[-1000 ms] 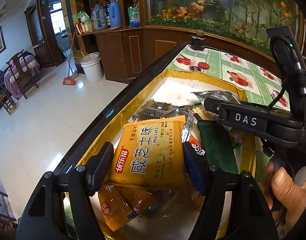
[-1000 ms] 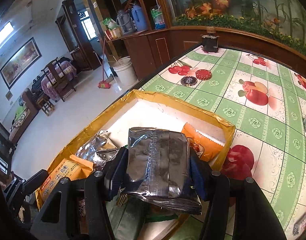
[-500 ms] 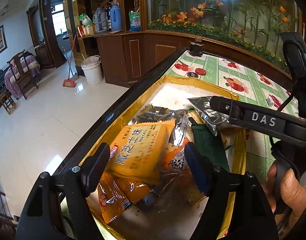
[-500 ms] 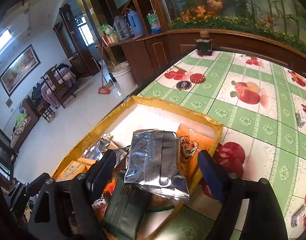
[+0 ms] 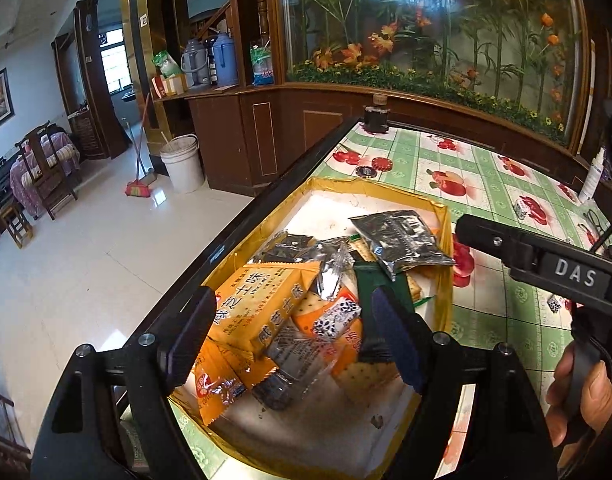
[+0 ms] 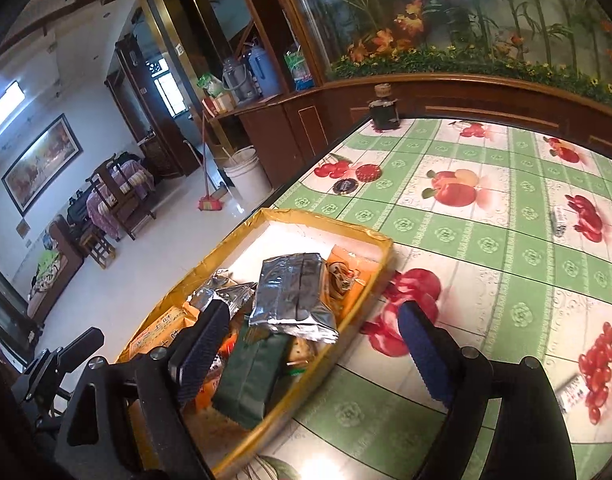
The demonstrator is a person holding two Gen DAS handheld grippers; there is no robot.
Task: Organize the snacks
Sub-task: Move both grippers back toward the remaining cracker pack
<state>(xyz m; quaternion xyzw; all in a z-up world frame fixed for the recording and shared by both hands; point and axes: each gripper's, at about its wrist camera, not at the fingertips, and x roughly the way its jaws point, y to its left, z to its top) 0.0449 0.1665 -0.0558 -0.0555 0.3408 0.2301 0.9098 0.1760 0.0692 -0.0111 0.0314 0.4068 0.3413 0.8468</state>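
Note:
A yellow-rimmed tray (image 5: 386,188) on the fruit-print tablecloth holds a pile of snack packs. An orange biscuit pack (image 5: 257,292) lies at its near left, beside a dark green pack (image 5: 380,284). A silver foil pack (image 5: 402,240) rests on top of the pile. My left gripper (image 5: 291,296) hovers over the near end of the tray with its jaws opening and nothing pressed between them. My right gripper (image 6: 314,306) stands open above the tray's right rim (image 6: 330,220), apart from the silver pack (image 6: 293,292) and the green pack (image 6: 249,380).
The table's dark left edge (image 5: 265,208) drops to a tiled floor. A dark bottle (image 6: 384,112) stands at the far edge, with two bottle caps (image 6: 346,186) near it. Small wrapped items (image 6: 560,220) lie on the cloth at right. A hand (image 5: 582,392) holds the right gripper.
The right gripper opened, left the silver pack on the pile and pulled back and up. The left gripper released the orange biscuit pack into the tray and drew away.

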